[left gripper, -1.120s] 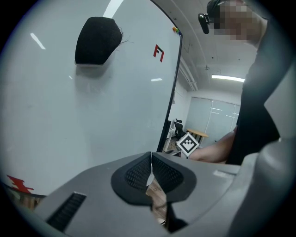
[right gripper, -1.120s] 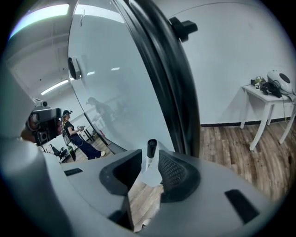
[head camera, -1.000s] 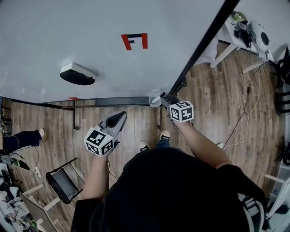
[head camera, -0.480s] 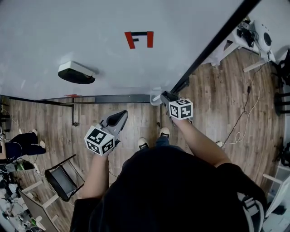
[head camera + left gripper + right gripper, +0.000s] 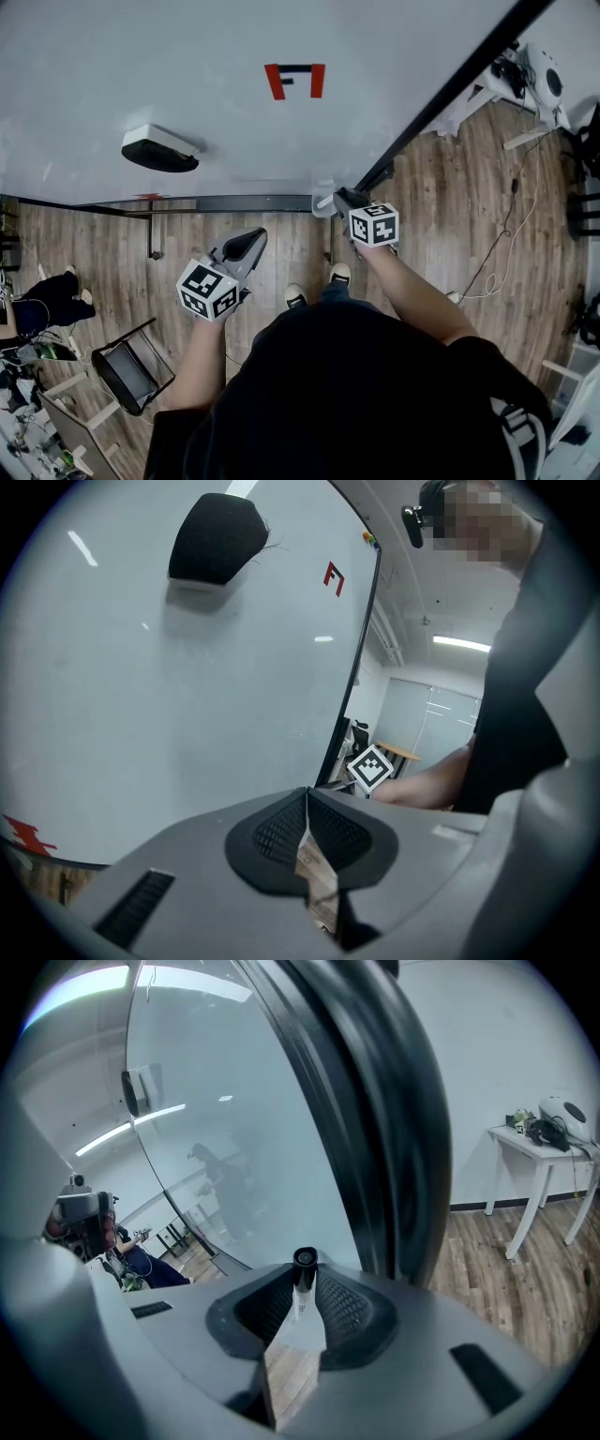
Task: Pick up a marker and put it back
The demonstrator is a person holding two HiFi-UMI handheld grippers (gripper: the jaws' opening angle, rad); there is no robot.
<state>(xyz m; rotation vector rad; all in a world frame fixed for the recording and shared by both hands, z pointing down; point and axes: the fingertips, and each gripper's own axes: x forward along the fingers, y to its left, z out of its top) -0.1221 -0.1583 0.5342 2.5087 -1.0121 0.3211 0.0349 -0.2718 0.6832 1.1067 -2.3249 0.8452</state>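
A white marker with a black cap (image 5: 304, 1265) stands between the pads of my right gripper (image 5: 306, 1290), whose jaws are closing on it; both pads touch its body. In the head view the right gripper (image 5: 341, 199) is at the whiteboard's lower right corner, by the grey tray (image 5: 225, 203), and the marker (image 5: 323, 202) pokes out pale to its left. My left gripper (image 5: 251, 240) hangs lower, in front of the board and away from the tray, shut with nothing in it (image 5: 307, 797).
A black-and-white eraser (image 5: 159, 150) sticks to the whiteboard (image 5: 141, 66) at left, and a red mark (image 5: 294, 81) sits higher up. The board's black frame (image 5: 441, 103) runs diagonally on the right. A folding chair (image 5: 131, 375) and a white table (image 5: 525, 75) stand on the wooden floor.
The right gripper has stayed at the tray's right end, and the left gripper has hardly moved. The head view has shifted slightly.
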